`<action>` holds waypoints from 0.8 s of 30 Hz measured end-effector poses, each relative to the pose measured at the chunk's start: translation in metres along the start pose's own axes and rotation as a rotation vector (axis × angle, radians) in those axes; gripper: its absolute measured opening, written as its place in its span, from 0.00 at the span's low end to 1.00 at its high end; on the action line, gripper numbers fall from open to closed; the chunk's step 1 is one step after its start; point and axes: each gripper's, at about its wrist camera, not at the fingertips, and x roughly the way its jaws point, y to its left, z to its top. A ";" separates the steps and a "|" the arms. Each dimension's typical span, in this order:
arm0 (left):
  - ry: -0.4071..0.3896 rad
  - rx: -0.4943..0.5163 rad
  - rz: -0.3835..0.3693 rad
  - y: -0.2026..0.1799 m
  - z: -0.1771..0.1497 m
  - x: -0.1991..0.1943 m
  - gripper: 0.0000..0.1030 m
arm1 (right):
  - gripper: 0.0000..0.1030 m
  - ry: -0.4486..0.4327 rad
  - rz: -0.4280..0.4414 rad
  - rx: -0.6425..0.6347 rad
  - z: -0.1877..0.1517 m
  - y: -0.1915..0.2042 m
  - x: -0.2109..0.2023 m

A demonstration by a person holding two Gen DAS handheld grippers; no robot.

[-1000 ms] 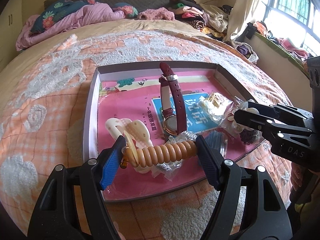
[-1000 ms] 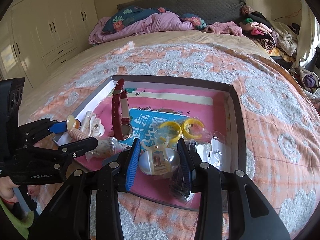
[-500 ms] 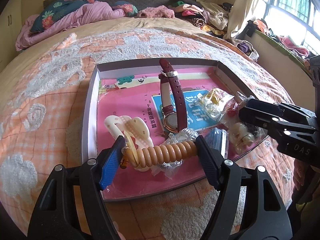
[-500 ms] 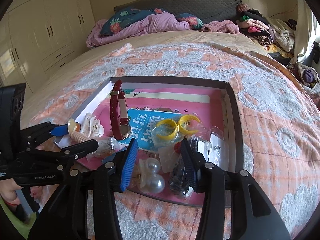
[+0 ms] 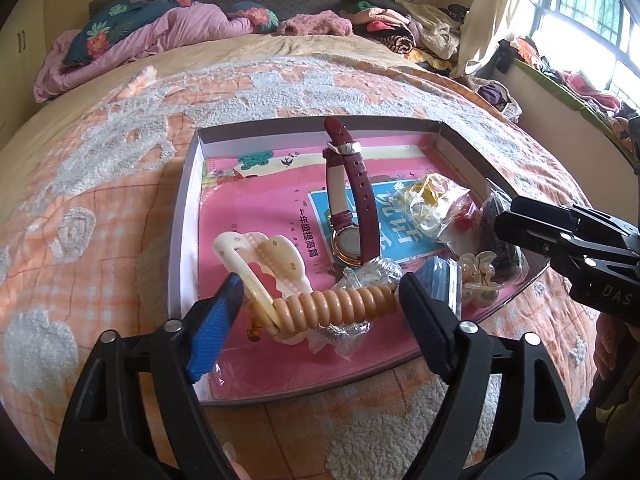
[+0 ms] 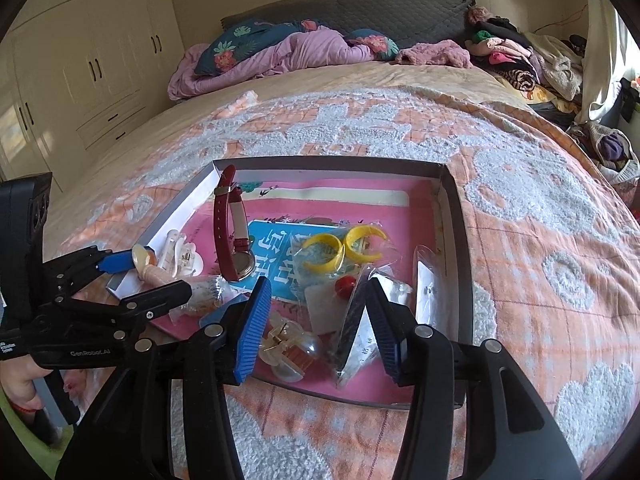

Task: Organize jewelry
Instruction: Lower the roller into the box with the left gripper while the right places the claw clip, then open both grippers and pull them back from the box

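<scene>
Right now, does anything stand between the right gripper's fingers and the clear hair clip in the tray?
Nothing visible does. The right gripper, whose jaws have just been opening, has the clear hair clip lying free between its fingers. A dark packet stands beside the clip, not over it.

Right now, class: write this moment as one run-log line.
left fingers: just opening, coil hair tie between, ungripped | right fingers: just opening, clear claw clip between, ungripped | both items in tray
</scene>
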 end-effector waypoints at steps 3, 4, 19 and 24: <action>-0.005 -0.005 -0.002 0.001 0.002 -0.002 0.72 | 0.49 -0.002 -0.001 0.002 0.000 0.000 -0.001; -0.006 -0.006 -0.001 0.001 0.002 -0.003 0.73 | 0.51 -0.002 0.000 0.005 0.000 -0.001 -0.001; -0.007 -0.015 0.027 0.003 0.003 -0.015 0.91 | 0.82 -0.030 -0.002 0.048 -0.001 -0.004 -0.015; -0.015 -0.023 0.034 0.002 0.004 -0.024 0.91 | 0.88 -0.047 0.005 0.068 0.000 -0.004 -0.025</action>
